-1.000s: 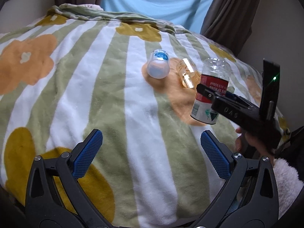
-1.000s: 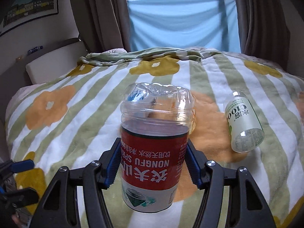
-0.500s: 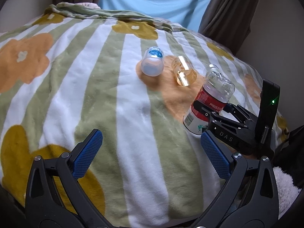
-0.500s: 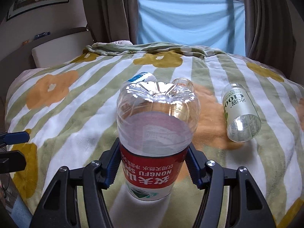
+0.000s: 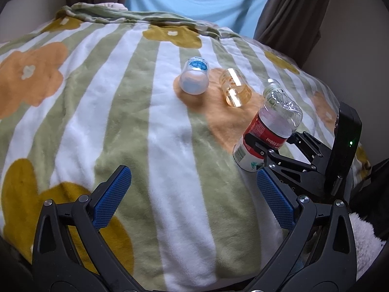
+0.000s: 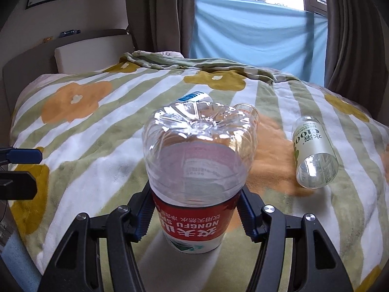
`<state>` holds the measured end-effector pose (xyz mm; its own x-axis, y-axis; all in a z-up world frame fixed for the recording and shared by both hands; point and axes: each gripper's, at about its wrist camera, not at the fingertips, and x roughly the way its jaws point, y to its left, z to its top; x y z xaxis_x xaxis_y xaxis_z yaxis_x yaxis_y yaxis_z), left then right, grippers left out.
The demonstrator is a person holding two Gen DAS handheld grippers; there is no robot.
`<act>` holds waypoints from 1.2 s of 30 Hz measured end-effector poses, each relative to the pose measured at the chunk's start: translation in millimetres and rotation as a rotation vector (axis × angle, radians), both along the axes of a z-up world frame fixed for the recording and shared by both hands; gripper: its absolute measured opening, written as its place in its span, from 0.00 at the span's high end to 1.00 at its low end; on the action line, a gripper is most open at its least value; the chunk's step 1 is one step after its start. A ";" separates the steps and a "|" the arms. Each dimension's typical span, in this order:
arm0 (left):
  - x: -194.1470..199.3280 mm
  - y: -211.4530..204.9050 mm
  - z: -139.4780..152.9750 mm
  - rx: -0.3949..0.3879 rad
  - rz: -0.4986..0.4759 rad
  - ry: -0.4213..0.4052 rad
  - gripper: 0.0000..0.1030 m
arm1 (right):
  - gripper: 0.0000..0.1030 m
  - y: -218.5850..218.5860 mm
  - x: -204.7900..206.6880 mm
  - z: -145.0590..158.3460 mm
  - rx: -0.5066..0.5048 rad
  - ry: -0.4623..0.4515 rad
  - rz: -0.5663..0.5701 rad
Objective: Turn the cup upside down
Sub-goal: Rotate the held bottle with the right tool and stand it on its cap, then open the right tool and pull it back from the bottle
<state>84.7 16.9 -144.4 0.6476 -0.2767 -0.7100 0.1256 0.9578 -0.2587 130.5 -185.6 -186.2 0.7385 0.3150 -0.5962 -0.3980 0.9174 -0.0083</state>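
A clear plastic cup with a red label (image 6: 194, 170) is bottom-up and tilted, its open rim low against the striped flower blanket (image 5: 97, 121). My right gripper (image 6: 194, 209) is shut on the cup's red band, one blue pad on each side. In the left wrist view the same cup (image 5: 267, 131) stands at the right with the right gripper (image 5: 272, 150) clamped round it. My left gripper (image 5: 192, 177) hovers open over the blanket's near part, holding nothing.
A frosted cup with a blue label (image 5: 194, 79) and an amber clear cup (image 5: 234, 87) lie on their sides further back. A green-and-white labelled cup (image 6: 313, 153) lies to the right. Curtains and a blue cloth hang behind the bed; a headboard is at the left.
The right gripper has come down with the red-labelled cup, from above the blanket to low on it, and the cup now leans over. The left gripper has barely moved.
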 end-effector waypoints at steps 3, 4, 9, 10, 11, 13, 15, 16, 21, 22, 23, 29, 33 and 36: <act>1.0 1.6 -0.6 -0.006 0.002 0.005 0.00 | 0.44 -2.9 2.4 2.6 0.011 0.012 0.002; 0.7 1.9 -1.2 -0.007 0.002 0.006 0.00 | 0.43 -3.9 4.1 3.3 0.018 0.021 -0.003; 0.5 0.6 -1.2 0.005 0.000 0.004 0.00 | 0.02 -8.5 9.8 5.8 0.065 0.052 -0.032; 0.1 -0.3 -1.2 0.011 0.000 0.002 0.00 | 0.01 -8.8 10.6 6.3 0.066 0.058 -0.039; -0.4 -0.8 -0.9 0.015 0.000 0.001 0.00 | 0.01 -8.6 11.8 6.4 0.065 0.068 -0.046; -1.7 -2.1 0.0 0.023 0.002 -0.002 0.00 | 0.01 -9.2 13.3 6.3 0.076 0.086 -0.047; -3.4 -3.5 1.6 0.029 0.004 -0.005 0.00 | 0.01 -11.5 13.0 6.7 0.102 0.092 -0.043; -3.8 -4.8 2.7 0.033 0.005 -0.007 0.00 | 0.01 -13.1 11.8 7.7 0.121 0.080 -0.042; -9.1 -9.9 12.9 0.057 0.010 -0.034 0.00 | 0.01 -12.6 4.1 14.6 0.063 0.041 -0.057; -11.1 -10.7 17.2 0.059 0.011 -0.046 0.00 | 0.01 -13.6 1.3 18.3 0.056 0.032 -0.054; -13.1 -11.5 21.7 0.064 0.012 -0.060 0.00 | 0.01 -15.7 -2.6 24.3 0.052 0.023 -0.051; -26.3 -17.6 62.0 0.164 0.027 -0.211 0.00 | 0.01 -40.3 -35.0 80.0 0.085 -0.028 -0.083; -27.3 -21.5 96.7 0.184 0.039 -0.328 0.00 | 0.01 -52.2 -66.0 122.3 0.089 -0.135 -0.165; -31.0 -29.2 121.5 0.187 0.047 -0.410 0.00 | 0.01 -58.9 -83.8 149.7 0.092 -0.202 -0.229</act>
<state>53.7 -12.3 -22.9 0.8946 -0.1315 -0.4271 0.1365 0.9905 -0.0191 46.7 -244.4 -36.5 0.8970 0.1726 -0.4068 -0.1796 0.9835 0.0213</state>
